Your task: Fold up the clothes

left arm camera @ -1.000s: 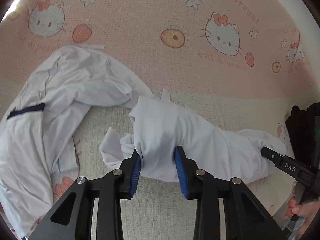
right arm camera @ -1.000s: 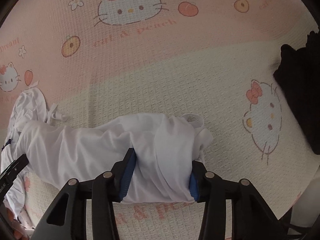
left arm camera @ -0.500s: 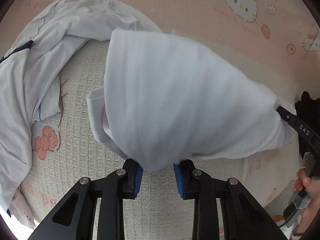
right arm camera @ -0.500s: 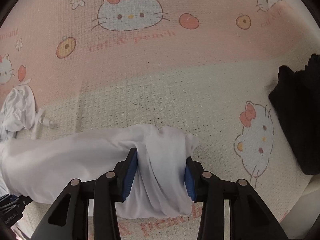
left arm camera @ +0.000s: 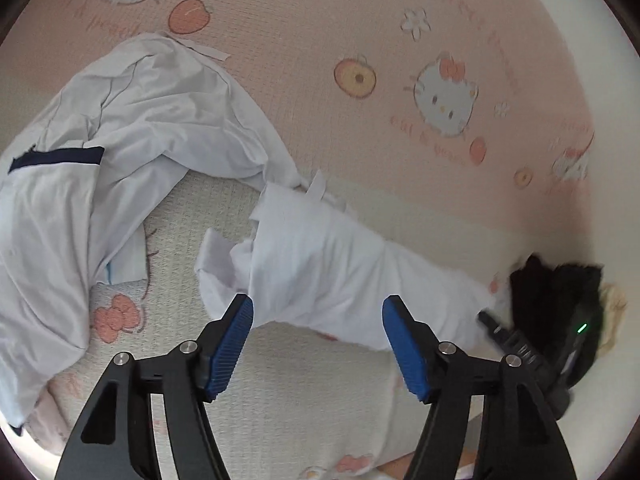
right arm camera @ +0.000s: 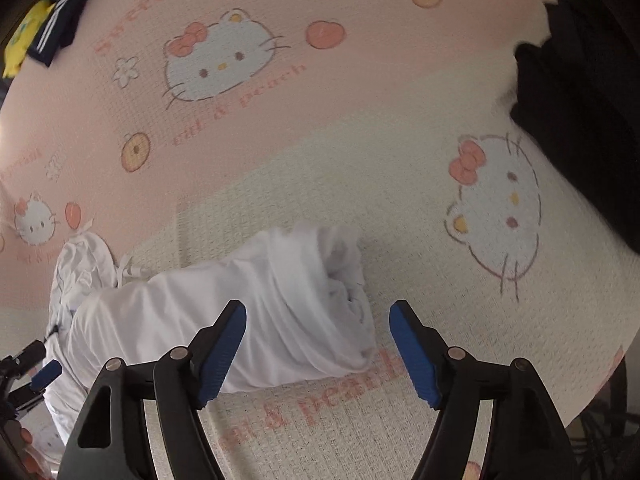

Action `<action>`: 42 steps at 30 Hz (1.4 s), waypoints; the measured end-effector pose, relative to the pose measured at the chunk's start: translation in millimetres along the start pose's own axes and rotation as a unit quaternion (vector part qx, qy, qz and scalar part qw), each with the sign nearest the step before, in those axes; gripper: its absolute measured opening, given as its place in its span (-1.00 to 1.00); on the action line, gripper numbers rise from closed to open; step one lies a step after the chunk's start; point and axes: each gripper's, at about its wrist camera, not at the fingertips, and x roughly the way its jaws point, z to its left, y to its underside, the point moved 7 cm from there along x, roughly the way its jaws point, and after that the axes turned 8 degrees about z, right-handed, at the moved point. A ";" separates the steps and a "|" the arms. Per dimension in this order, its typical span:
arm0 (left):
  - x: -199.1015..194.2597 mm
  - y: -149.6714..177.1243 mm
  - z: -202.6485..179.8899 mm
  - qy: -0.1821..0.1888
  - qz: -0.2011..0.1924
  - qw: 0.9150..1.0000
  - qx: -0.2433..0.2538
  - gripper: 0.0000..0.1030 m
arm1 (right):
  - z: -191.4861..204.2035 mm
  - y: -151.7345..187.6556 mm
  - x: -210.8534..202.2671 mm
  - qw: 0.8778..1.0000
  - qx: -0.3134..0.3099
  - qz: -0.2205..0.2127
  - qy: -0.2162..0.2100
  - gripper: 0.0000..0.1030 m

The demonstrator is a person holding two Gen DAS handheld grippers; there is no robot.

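Note:
A white garment (left arm camera: 332, 268) lies bunched in a long roll on the patterned bed cover (left arm camera: 320, 400). My left gripper (left arm camera: 318, 316) hangs just above its near edge; its jaws are opening and the blue pads stand clear of the cloth. In the right wrist view the same white garment (right arm camera: 256, 304) ends in a crumpled bundle. My right gripper (right arm camera: 318, 320) hovers over that end, its jaws opening too, with cloth below the gap but not pinched. The right gripper (left arm camera: 516, 344) shows at the roll's far end in the left wrist view.
A second white garment with a navy band (left arm camera: 100, 168) sprawls to the left. Black clothing (left arm camera: 560, 292) lies at the right, seen too as black clothing (right arm camera: 580, 120). Dark and yellow clothes (right arm camera: 48, 28) sit at the far left corner. The other gripper (right arm camera: 28, 368) shows at left.
Both grippers held the white garment and lifted it half a second ago. Now both have let go with jaws spread, and the garment lies on the bed cover.

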 end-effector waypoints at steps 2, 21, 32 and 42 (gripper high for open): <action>3.8 -6.9 -3.7 0.005 0.012 1.000 -0.004 0.28 | -4.5 2.3 1.8 0.999 0.020 0.005 -0.025 0.43; 56.2 -48.2 15.1 -0.017 0.109 0.992 0.057 0.28 | 14.1 0.3 17.6 0.997 0.035 0.039 -0.058 0.50; 61.8 -37.7 1.5 0.061 0.109 0.992 0.027 -0.08 | 40.3 -11.5 40.0 0.998 0.005 0.046 -0.049 0.50; 49.0 -7.2 12.6 -0.001 0.115 0.993 0.004 -0.61 | 42.0 -9.3 41.4 0.998 -0.005 0.043 -0.052 -0.09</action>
